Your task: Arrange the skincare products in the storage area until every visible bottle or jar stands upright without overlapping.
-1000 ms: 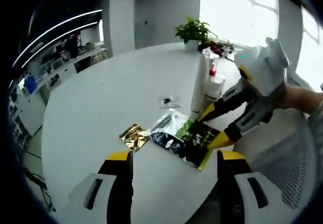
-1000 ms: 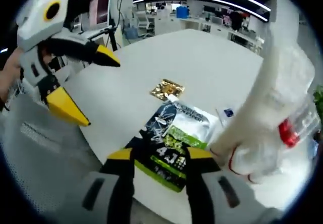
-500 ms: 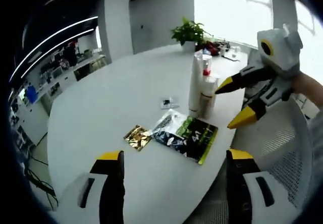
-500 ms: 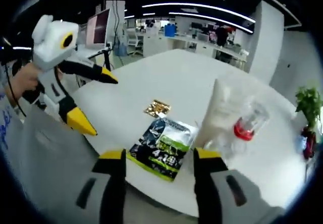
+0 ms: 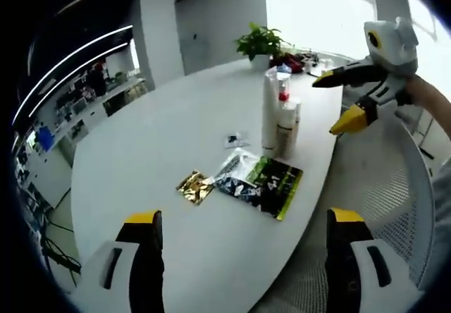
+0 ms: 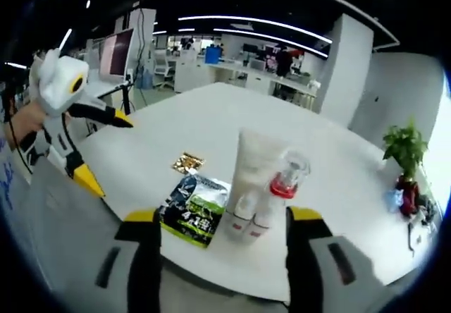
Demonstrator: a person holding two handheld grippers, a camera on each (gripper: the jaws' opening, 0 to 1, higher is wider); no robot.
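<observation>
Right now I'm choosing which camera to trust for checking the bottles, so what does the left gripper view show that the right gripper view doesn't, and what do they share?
Left gripper view: the right gripper from outside, jaws open and empty, beside the bottles, and a small dark packet lying on the white round table.

Right gripper view: the left gripper, open and empty, at the table's edge, and the red collar of the clear-capped pump bottle, seen plainly.

Both: the tall white tube, upright among the bottles, the green-and-black foil pouch lying flat, the gold sachet, and the potted plant.
</observation>
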